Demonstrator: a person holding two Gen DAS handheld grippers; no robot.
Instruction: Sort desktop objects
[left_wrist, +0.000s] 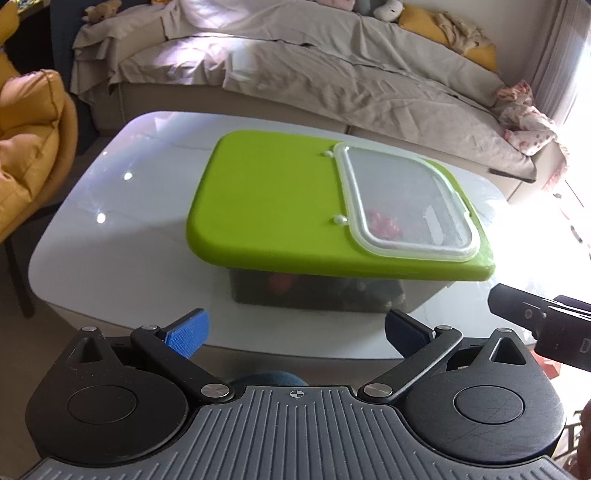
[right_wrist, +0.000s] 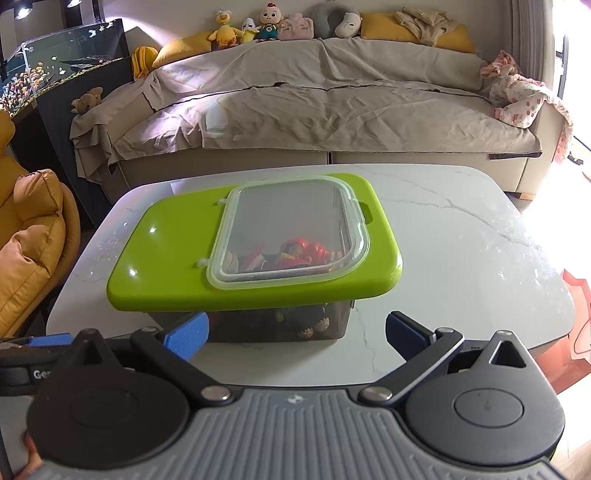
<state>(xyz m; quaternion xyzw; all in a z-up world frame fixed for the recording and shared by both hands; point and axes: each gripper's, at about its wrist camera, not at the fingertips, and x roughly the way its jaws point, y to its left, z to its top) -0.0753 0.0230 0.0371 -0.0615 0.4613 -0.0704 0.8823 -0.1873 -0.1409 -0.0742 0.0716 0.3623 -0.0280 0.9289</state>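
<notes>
Left wrist view: nearest the lens, the left gripper hangs over the tabletop's near edge, jaws spread wide and holding nothing. Beyond it the storage box stands about mid-tabletop, its green lid seated and the clear hatch lying flat in it. Red shapes show through the hatch and the dark wall; what they are cannot be made out. Glare bleaches the table's right edge, so anything lying there is lost. The right gripper's body enters from the right border, its fingers cut off.

Right wrist view: the right gripper sits low at the near edge, jaws likewise spread and empty. The box is toward the left half of the tabletop, lid on, hatch down, toys heaped beneath it. No loose object shows on the bare marble. The box's far side and left wall are hidden.

Judgement: contents boxed, lid shut, both grippers free. That fits either a sort already closed up or a box awaiting opening; these views do not settle which, so no next move is prescribed
</notes>
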